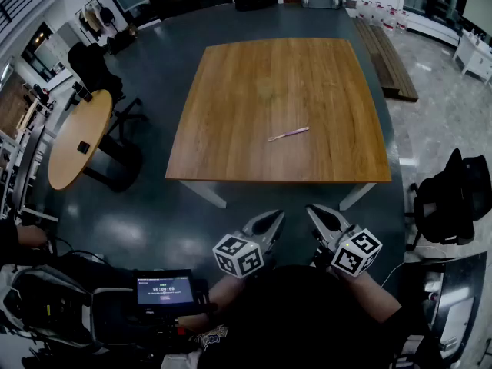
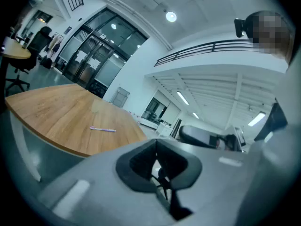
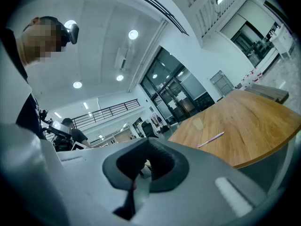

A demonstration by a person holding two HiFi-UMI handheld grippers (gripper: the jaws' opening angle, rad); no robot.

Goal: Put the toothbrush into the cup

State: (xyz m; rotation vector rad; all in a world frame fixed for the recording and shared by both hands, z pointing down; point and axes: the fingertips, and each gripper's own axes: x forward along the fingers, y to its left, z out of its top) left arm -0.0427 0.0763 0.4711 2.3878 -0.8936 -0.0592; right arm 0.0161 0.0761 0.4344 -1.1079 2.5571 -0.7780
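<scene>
Head view: toothbrush (image 1: 288, 134) lies flat on the table (image 1: 231, 129). Left gripper (image 1: 270, 223) and right gripper (image 1: 319, 217) hang short of the near edge.
Left gripper view: jaws pressed together, empty.
Right gripper view: likewise; faint clear cup (image 3: 199, 124) beyond the brush.
Pickup not begun. Next move: reach in, spread jaws over the handle.

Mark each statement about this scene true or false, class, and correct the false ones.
1. The slim pink toothbrush lies flat on the light-brown wooden table. True.
2. The left gripper grips the toothbrush. False: its jaws are shut with nothing between them.
3. The right gripper is short of the table's near edge. True.
4. The toothbrush stands upright in a cup. False: it lies on the tabletop, untouched.
5. The right gripper's jaws are wide apart. False: they are shut.
</scene>
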